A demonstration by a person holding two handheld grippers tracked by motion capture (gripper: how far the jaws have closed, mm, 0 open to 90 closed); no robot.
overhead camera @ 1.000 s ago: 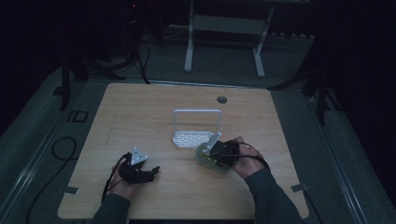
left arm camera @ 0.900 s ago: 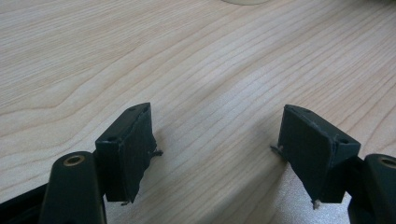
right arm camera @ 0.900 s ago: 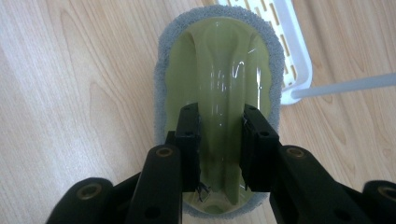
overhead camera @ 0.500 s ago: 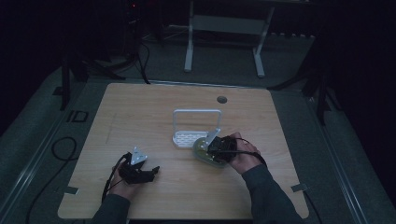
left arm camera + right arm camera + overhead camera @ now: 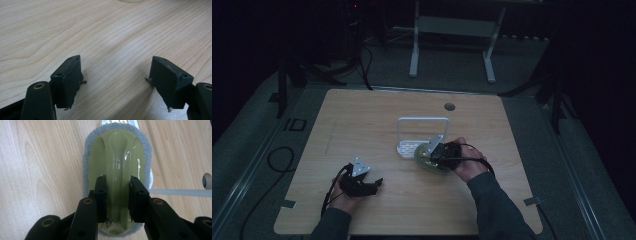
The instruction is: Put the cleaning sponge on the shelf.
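A dim lab or studio: wooden table (image 5: 362, 120), floor cables (image 5: 277, 160), metal stand frame (image 5: 452, 30) behind

My left gripper (image 5: 371, 184) lies low near the table's front edge, held in my left hand (image 5: 343, 199), its jaws spread wide with bare space between them; my left forearm comes in from the bottom edge. My right gripper (image 5: 432, 154) sits further forward and to the right, its jaws pinched on the raised ridge of a green scrubber (image 5: 117, 173); my right hand (image 5: 468, 162) wraps the body, forearm angling in from the lower right.

the right gripper (image 5: 117, 195) hides the green scrubber's (image 5: 117, 157) near end; the white rack (image 5: 120, 122) is cropped.
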